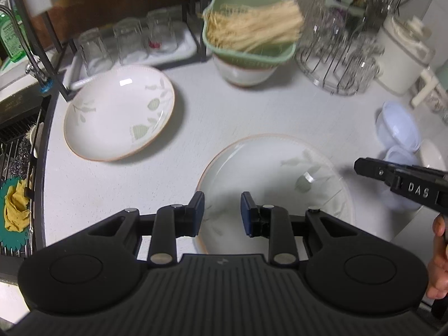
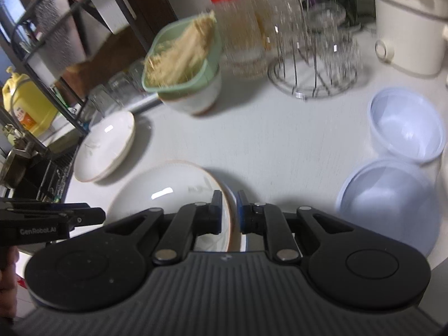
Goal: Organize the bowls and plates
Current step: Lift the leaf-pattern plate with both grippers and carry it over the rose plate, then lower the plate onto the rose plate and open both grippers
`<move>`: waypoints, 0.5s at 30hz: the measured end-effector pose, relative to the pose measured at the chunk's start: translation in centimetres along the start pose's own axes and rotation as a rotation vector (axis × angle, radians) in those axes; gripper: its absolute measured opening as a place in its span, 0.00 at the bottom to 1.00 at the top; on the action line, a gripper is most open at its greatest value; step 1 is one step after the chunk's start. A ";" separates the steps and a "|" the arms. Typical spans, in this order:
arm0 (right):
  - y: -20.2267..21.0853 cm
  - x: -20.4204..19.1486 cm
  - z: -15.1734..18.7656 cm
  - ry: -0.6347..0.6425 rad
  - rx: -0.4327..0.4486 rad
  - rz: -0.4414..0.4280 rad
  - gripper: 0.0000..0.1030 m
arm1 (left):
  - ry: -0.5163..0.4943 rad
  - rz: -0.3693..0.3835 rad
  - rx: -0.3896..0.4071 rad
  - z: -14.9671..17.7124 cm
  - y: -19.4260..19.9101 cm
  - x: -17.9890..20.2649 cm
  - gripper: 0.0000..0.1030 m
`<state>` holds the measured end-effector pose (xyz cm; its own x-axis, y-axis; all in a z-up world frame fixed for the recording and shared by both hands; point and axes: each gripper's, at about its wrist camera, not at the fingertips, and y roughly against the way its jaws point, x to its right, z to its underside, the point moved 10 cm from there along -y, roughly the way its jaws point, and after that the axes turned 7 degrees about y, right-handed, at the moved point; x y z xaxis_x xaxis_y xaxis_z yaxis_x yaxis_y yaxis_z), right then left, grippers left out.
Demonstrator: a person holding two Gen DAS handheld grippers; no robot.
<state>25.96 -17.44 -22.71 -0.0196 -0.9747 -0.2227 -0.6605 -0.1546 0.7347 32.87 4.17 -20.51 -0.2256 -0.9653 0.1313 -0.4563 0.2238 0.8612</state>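
Observation:
A white leaf-patterned plate (image 1: 117, 112) lies on the counter at the left; in the right wrist view (image 2: 105, 147) it looks like two stacked. A second such plate (image 1: 275, 176) sits near the front. My right gripper (image 2: 229, 212) is shut on the right rim of this near plate (image 2: 168, 190); it enters the left wrist view (image 1: 361, 166) from the right. My left gripper (image 1: 222, 214) is open and empty over the near plate's left side. A white ceramic bowl (image 1: 243, 72) stands behind, under a green basket.
The green basket (image 1: 252, 28) holds dry noodles. Two translucent plastic bowls (image 2: 406, 126) (image 2: 389, 201) stand at the right. A wire rack with glasses (image 1: 336, 56), a red-lidded jar (image 2: 238, 28), a white cooker (image 2: 408, 25), a tray of glasses (image 1: 126, 42) and the sink (image 1: 16, 140) surround the counter.

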 end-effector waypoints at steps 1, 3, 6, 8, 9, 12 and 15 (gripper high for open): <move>0.5 0.0 -0.3 0.008 0.011 -0.003 0.13 | 0.007 0.006 0.015 -0.2 0.7 0.3 0.31; 1.7 0.0 -0.8 0.016 0.034 -0.011 0.13 | 0.023 0.014 0.044 -0.6 2.1 0.9 0.32; 3.7 -0.1 -1.5 0.037 0.068 -0.022 0.13 | 0.008 0.011 0.095 -0.9 4.4 2.2 0.33; 5.2 -0.2 -2.0 0.050 0.093 -0.029 0.13 | -0.001 0.010 0.115 -0.9 6.2 3.2 0.34; 5.9 -0.1 -2.2 0.058 0.104 -0.029 0.13 | -0.010 0.023 0.140 -1.0 7.3 3.9 0.36; 8.3 -0.2 -2.5 0.084 0.143 -0.031 0.13 | 0.000 0.055 0.186 -0.9 10.2 5.5 0.40; 10.4 -0.4 -2.7 0.095 0.175 -0.038 0.13 | -0.004 0.059 0.224 -0.5 12.2 6.8 0.43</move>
<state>21.11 -19.10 -13.27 0.0735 -0.9808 -0.1808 -0.7797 -0.1695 0.6028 26.22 0.30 -8.85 -0.2606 -0.9494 0.1754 -0.6216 0.3040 0.7219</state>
